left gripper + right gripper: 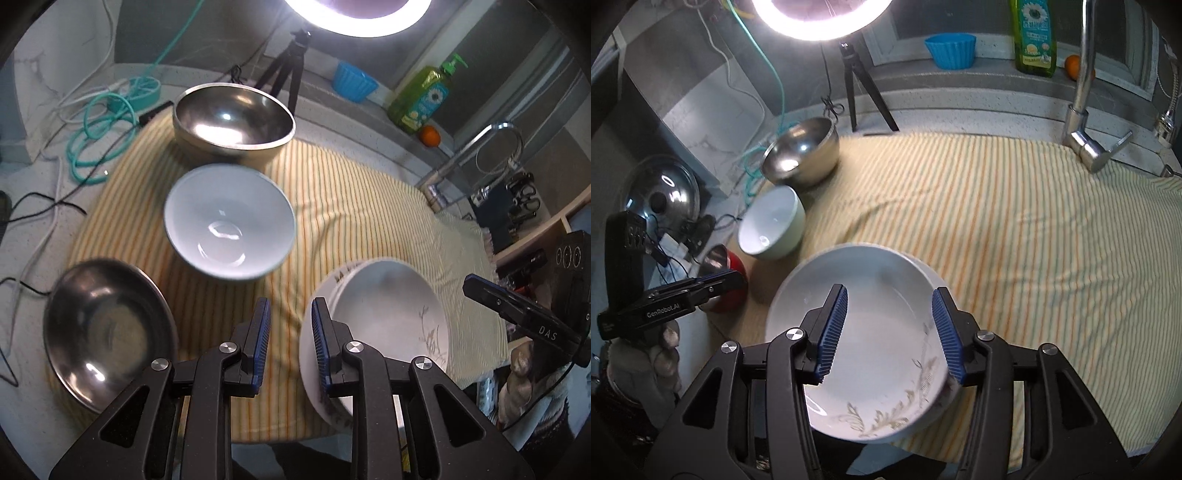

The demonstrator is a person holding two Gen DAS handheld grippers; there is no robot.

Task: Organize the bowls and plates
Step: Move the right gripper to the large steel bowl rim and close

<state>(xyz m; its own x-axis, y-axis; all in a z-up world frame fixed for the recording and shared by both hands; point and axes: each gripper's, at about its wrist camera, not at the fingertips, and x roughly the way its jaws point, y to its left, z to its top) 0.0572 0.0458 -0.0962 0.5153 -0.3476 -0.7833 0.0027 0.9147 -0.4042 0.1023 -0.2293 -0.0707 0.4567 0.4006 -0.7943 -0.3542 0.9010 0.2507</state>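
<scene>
The white plate with a leaf drawing (871,343) is lying at the near edge of the striped yellow cloth (1015,236), and it is sitting on top of another white plate (925,267) whose rim is peeking out at about 1 o'clock from it. The right gripper (892,332) is hanging over this plate with its blue pads (833,328) standing wide apart, touching nothing and holding nothing. At about 10 o'clock from the plates, a white bowl (772,227) is sitting on the cloth. Farther out the same way, a big steel bowl (801,153) is sitting near the cloth's far corner. At about 9 o'clock from the plates, a small bowl, red outside and shiny inside (726,277), is sitting just behind the left gripper's (290,341) tip. In the left wrist view, that gripper is hanging above the cloth with its pads close together, just a narrow gap, and nothing is between them. The plates are showing at its 3 o'clock, the small shiny bowl at its 9 o'clock, and the white bowl at 12 o'clock. Behind the cloth, a ring light on a little black tripod (857,92) is shining. On the ledge, a blue cup (951,50), a green soap bottle (1036,40) and an orange (1073,66) are standing near the steel tap (1084,110).
</scene>
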